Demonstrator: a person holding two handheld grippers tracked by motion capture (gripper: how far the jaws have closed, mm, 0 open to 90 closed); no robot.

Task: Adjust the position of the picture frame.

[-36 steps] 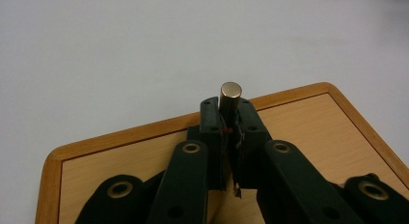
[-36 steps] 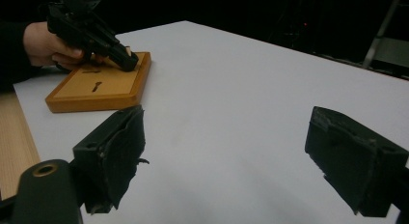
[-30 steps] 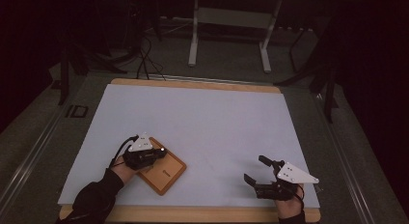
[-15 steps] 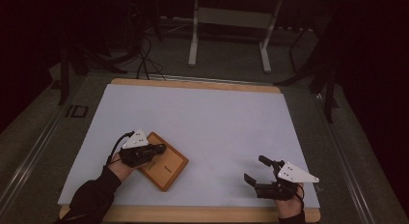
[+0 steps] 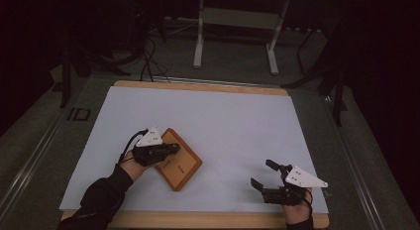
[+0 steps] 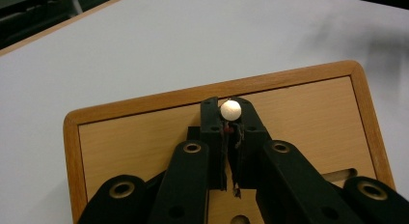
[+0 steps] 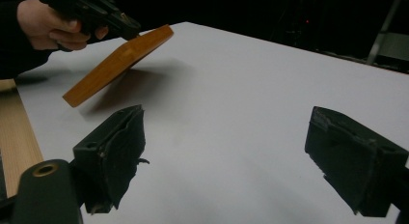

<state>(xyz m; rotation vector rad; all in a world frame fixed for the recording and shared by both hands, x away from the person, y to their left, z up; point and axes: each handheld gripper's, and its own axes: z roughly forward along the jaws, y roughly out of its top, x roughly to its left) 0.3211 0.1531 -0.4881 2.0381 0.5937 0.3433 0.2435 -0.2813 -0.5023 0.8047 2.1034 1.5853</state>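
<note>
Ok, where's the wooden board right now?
The wooden board is near the table's front left in the high view, tilted off the white sheet and held by a small white knob in the left gripper.

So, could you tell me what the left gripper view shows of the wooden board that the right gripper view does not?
The left gripper view alone shows the wooden board from above: its raised darker rim, its paler inset face, and the left gripper shut on a small white knob that stands on it. The right gripper view alone shows the board from the side, tilted and lifted off the white table cover, with a shadow beneath it, and the right gripper with its jaws open and nothing between them. Both show the board in the left gripper and the white cover.
</note>
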